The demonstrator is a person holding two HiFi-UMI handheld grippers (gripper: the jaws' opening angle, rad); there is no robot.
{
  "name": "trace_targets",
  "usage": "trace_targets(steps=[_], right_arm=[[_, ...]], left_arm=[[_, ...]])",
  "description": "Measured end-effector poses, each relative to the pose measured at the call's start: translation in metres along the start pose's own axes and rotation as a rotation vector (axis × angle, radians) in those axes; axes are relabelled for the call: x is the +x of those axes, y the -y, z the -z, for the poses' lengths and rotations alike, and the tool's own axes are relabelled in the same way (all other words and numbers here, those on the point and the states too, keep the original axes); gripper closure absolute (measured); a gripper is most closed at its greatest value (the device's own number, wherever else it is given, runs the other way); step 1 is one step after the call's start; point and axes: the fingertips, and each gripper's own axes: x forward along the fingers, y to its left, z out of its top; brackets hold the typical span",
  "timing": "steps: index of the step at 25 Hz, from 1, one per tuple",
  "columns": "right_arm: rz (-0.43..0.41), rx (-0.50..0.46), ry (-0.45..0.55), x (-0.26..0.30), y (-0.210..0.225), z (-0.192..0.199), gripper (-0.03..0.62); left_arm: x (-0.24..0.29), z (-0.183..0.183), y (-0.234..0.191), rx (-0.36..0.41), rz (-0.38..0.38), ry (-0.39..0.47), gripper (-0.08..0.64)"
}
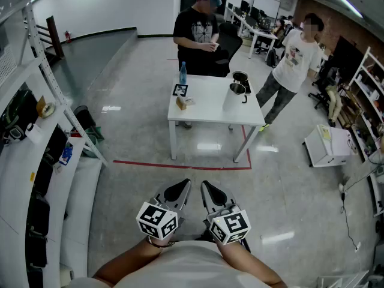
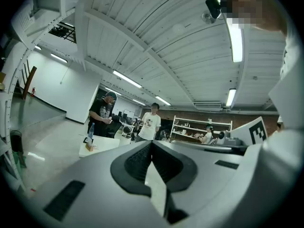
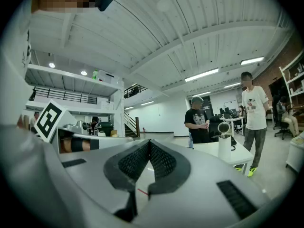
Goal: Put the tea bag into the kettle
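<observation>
Workshop floor separates you from the kettle (image 1: pixel 235 98) on the bench (image 1: pixel 207 108), right edge; your left hand-held gripper (image 1: pixel 182 186) and right hand-held gripper (image 1: pixel 207 187) are pressed together, empty. Nothing begun.

Open-plan robotics lab within an office floor. A white table (image 1: pixel 207 108) stands alone on polished concrete, its area marked off by red floor tape (image 1: pixel 180 164). White storage racks (image 1: pixel 36 161) line the left side and further shelving (image 1: pixel 366 83) the right. Behind are computer desks (image 1: pixel 257 32), a whiteboard (image 1: pixel 266 5) and a brick wall (image 1: pixel 342 23). Strip lights (image 2: pixel 234 37) hang overhead, and a railed mezzanine (image 3: pixel 71 87) is reached by stairs (image 3: pixel 130 122).
</observation>
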Motion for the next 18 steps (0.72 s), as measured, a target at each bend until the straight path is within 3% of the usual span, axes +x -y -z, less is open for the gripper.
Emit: trace_targets(steps=[11,18], right_arm=[[-0.026,0.013,0.02,0.016,0.054,-0.006,0.581],[-0.073,0.008,0.047,0.024,0.121,-0.02,0.581]], left_arm=[[0.056,-0.002,-0.007,0.005,-0.025,0.005,0.551],[0.121,-0.005,-0.002,0.007,-0.045,0.031,0.551]])
